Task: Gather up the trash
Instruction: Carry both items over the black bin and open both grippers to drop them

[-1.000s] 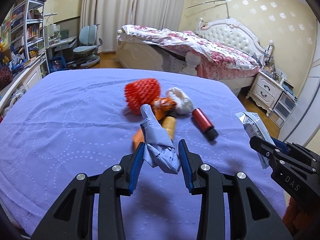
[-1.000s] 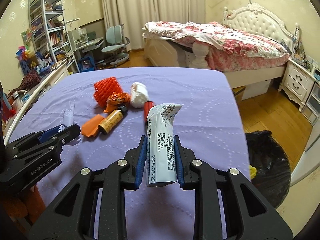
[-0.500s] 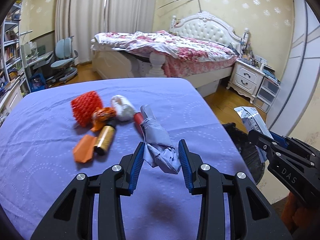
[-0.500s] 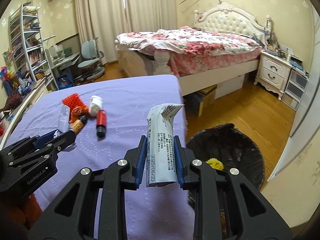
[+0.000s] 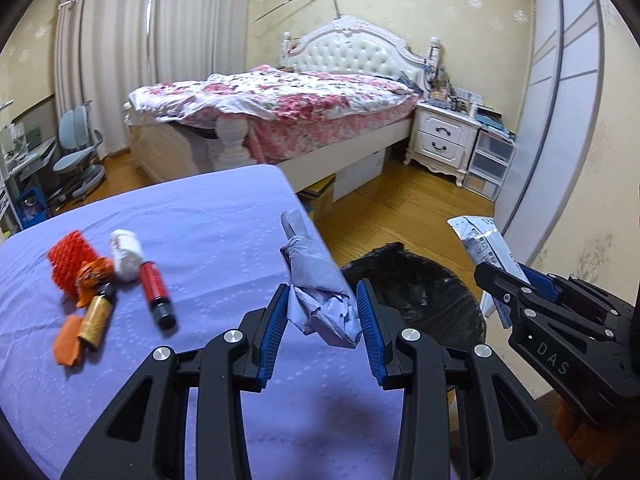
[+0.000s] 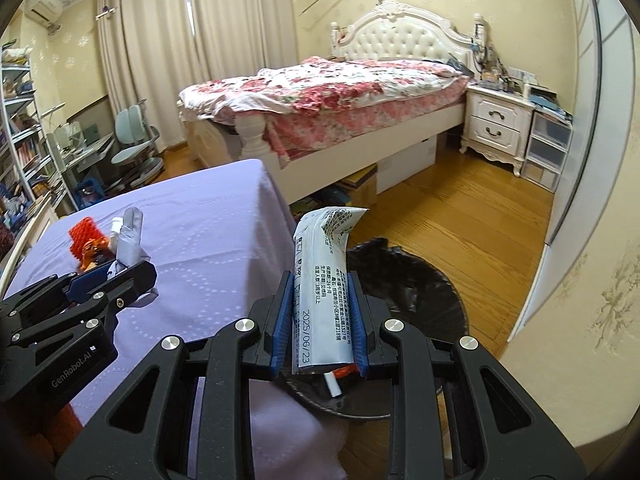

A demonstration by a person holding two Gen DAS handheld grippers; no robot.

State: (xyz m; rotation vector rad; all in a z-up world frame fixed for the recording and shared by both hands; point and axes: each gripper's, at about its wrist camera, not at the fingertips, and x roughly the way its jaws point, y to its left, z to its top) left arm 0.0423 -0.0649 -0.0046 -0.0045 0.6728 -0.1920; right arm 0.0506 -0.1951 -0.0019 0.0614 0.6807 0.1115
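My left gripper (image 5: 322, 312) is shut on a crumpled lilac-grey paper wad (image 5: 316, 284), held over the right edge of the purple-covered table (image 5: 208, 232). My right gripper (image 6: 320, 320) is shut on a white printed wrapper (image 6: 324, 280), above the black-lined trash bin (image 6: 416, 288), which also shows in the left wrist view as the bin (image 5: 420, 292) just past the table edge. Left on the table lie an orange-red mesh piece (image 5: 70, 256), an orange wrapper (image 5: 94, 276), a white wad (image 5: 126, 254), a red tube (image 5: 156, 292), a gold tube (image 5: 94, 318) and an orange scrap (image 5: 68, 340).
A bed with a floral cover (image 6: 340, 88) stands beyond the table, a white nightstand (image 6: 496, 128) to its right. Cardboard boxes (image 6: 360, 188) sit under the bed. A desk chair (image 6: 132, 152) and shelves (image 6: 20, 140) are at the left. Wooden floor (image 6: 460, 220) surrounds the bin.
Both grippers have swung right, from over the middle of the table to its right edge. The bin has come into view under them. The paper wad and the wrapper stay clamped.
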